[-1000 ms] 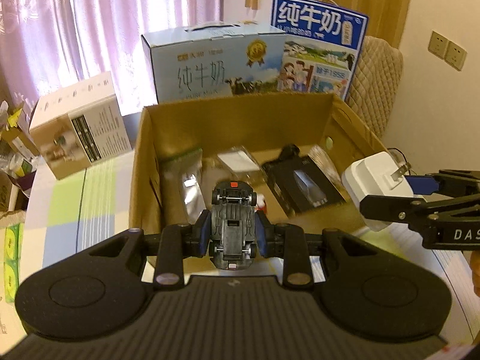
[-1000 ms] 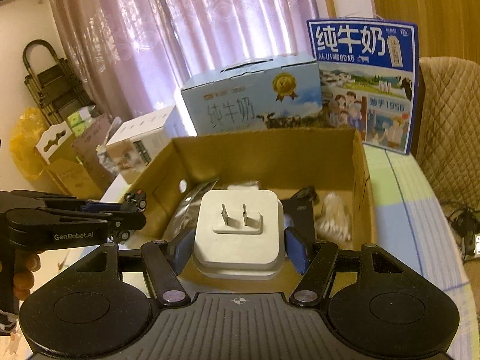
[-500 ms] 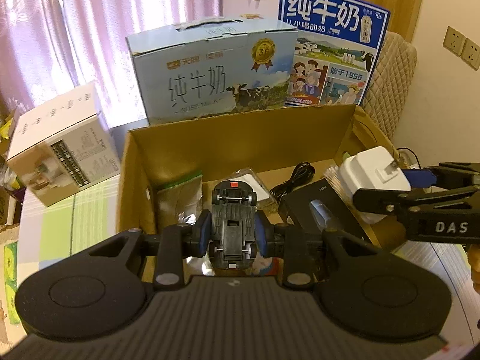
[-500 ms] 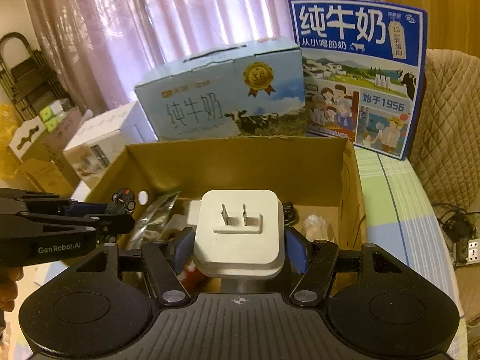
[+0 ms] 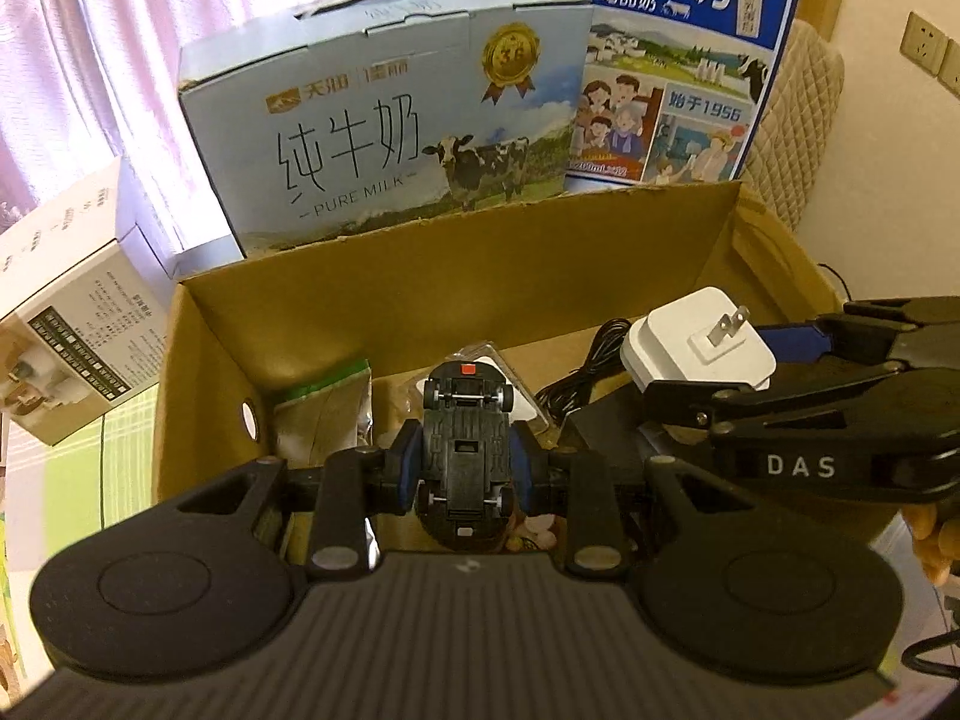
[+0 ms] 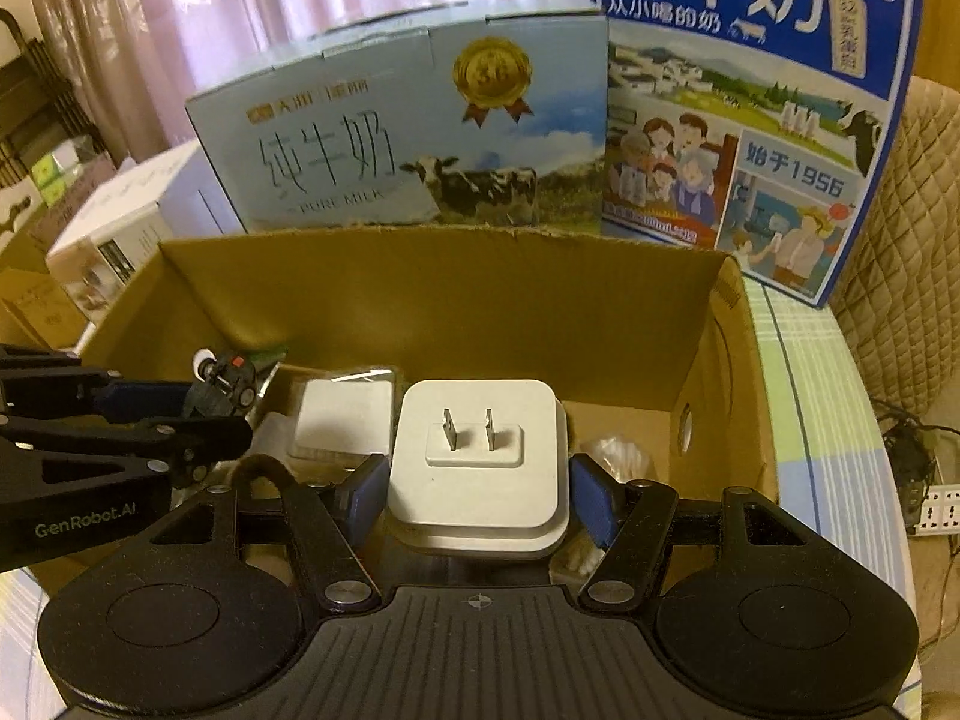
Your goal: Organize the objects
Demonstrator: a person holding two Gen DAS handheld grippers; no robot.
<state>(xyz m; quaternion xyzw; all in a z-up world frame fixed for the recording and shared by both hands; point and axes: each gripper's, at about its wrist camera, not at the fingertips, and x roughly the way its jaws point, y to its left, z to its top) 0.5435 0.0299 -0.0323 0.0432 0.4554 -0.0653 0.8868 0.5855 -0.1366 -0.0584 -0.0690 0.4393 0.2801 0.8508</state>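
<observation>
A checked cloth (image 6: 804, 372) covers the table, and pink curtains (image 5: 72, 60) hang at the upper left. One brown box (image 5: 420, 294) sits in the middle. Two milk boxes (image 5: 384, 120) stand behind it, and one white box (image 5: 72, 324) is at the left. The left gripper (image 5: 465, 462) squeezes one toy car (image 5: 465, 450), belly up, over the brown box. The right gripper (image 6: 477, 498) squeezes one white plug (image 6: 477, 456) over it too.
</observation>
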